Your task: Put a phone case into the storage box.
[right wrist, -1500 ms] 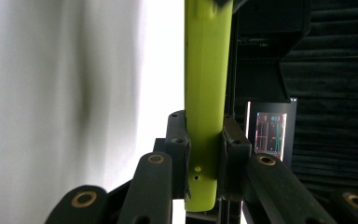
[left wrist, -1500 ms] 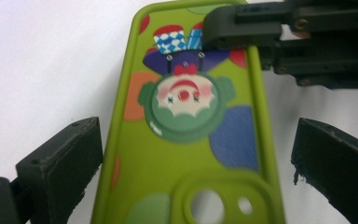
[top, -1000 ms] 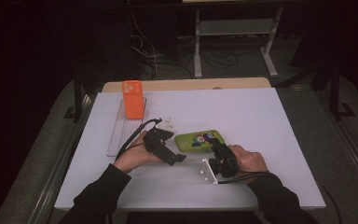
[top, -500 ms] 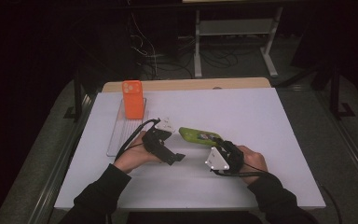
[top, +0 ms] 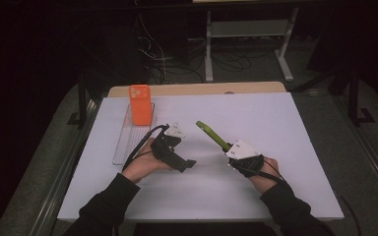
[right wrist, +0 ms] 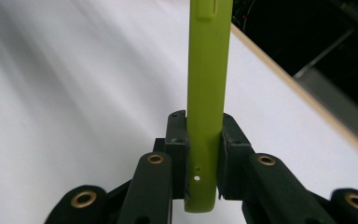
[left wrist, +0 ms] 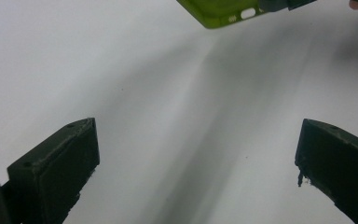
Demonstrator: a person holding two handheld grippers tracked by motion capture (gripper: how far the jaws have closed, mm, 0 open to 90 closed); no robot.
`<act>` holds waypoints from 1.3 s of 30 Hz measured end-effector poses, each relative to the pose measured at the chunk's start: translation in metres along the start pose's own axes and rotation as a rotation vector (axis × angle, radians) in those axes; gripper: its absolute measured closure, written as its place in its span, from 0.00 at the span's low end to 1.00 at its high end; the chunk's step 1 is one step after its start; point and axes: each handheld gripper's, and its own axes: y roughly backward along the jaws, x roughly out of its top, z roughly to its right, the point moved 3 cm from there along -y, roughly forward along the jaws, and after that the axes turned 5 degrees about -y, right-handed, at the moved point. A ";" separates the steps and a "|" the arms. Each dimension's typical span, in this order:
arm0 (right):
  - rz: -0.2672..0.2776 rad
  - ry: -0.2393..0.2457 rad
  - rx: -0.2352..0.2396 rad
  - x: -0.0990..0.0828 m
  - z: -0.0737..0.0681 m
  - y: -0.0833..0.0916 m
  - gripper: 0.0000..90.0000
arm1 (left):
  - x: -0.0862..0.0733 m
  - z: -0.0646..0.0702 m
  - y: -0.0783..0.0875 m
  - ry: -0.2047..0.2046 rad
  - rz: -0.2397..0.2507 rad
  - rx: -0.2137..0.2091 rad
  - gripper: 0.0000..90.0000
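The right gripper (right wrist: pixel 204 154) clamped the green phone case (right wrist: pixel 208 93) edge-on, seemingly lifted above the white table (top: pixel 285 128), while the left gripper (left wrist: pixel 196 163) rested nearby, jaws wide apart and holding nothing.

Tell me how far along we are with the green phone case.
Done: the right gripper is shut on the green phone case, which it holds edge-on and clear of the white table. In hand: the case hangs between both hands, while the left gripper waits open on the table. Left, probably: setting it in the clear tray beside the orange case that stands there.
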 end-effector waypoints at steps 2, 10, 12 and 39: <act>-0.004 -0.049 0.020 0.001 0.001 0.001 0.84 | 0.000 0.000 0.001 -0.005 0.001 -0.001 0.00; -0.007 -0.220 0.118 0.000 0.006 -0.002 0.84 | 0.001 -0.002 0.002 0.014 0.020 0.001 0.00; -0.007 -0.276 0.140 0.000 0.006 -0.002 0.84 | 0.002 -0.001 0.001 0.038 0.038 0.003 0.00; 0.042 -0.376 0.208 0.007 -0.003 -0.007 0.84 | 0.054 -0.014 -0.006 0.140 0.230 -0.029 0.00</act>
